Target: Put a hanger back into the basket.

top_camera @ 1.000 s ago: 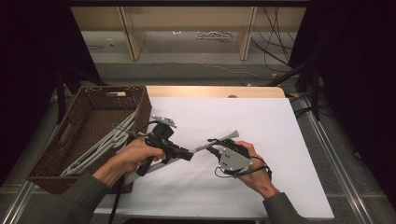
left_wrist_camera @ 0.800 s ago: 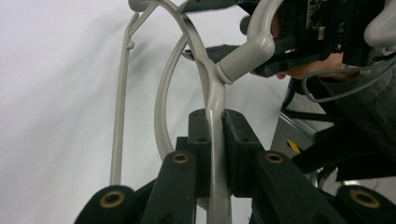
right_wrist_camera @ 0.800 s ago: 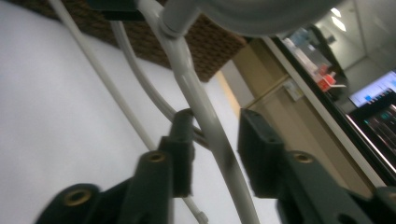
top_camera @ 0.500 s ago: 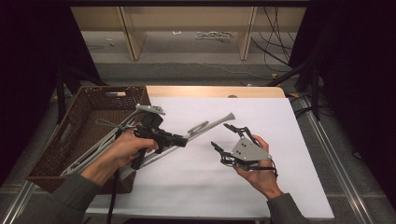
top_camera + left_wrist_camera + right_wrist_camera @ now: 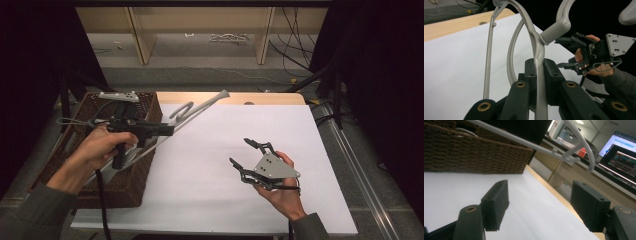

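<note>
Right hand-held gripper (image 5: 539, 207) jaws apart, empty, over white bench (image 5: 461, 187); grey hanger (image 5: 529, 143) above wicker basket (image 5: 474, 155).

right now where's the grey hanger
In the high view the grey hanger is on the left side, clamped in the left tool and lifted slantwise over the wicker basket, its hook end reaching over the white table top.
</note>
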A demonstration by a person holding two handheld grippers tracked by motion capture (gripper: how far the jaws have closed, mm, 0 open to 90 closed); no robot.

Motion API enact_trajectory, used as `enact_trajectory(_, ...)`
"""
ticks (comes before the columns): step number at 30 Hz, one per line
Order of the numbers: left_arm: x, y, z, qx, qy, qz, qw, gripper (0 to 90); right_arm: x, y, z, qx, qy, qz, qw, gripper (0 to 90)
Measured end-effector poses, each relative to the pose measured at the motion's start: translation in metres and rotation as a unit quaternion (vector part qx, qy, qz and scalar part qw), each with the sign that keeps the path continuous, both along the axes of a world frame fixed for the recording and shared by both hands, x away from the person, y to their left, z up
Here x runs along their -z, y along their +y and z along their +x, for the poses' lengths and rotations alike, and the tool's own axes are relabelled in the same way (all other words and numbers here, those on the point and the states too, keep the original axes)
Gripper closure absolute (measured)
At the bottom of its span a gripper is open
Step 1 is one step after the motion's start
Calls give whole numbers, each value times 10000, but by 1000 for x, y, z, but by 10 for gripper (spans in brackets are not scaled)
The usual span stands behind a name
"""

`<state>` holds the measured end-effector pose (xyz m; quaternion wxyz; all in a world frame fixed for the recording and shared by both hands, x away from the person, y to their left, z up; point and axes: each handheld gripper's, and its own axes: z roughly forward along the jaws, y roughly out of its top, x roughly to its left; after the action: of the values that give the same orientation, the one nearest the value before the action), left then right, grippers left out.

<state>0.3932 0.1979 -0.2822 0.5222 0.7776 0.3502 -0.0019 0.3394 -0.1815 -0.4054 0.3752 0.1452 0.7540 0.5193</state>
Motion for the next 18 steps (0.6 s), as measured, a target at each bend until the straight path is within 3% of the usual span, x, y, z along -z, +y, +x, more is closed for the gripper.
enact_trajectory(3,-3,12,-2,-108,72,-103,9999,819,0,-2,-4,1,43,53,10000,321)
enact_trajectory(8,-5,36,-2,-335,-27,-169,9993,819,2,-5,-7,8,96,46,9999,321)
enact_trajectory(18,3,83,-3,-833,-114,-96,9964,818,2,-10,-14,35,95,168,9998,300)
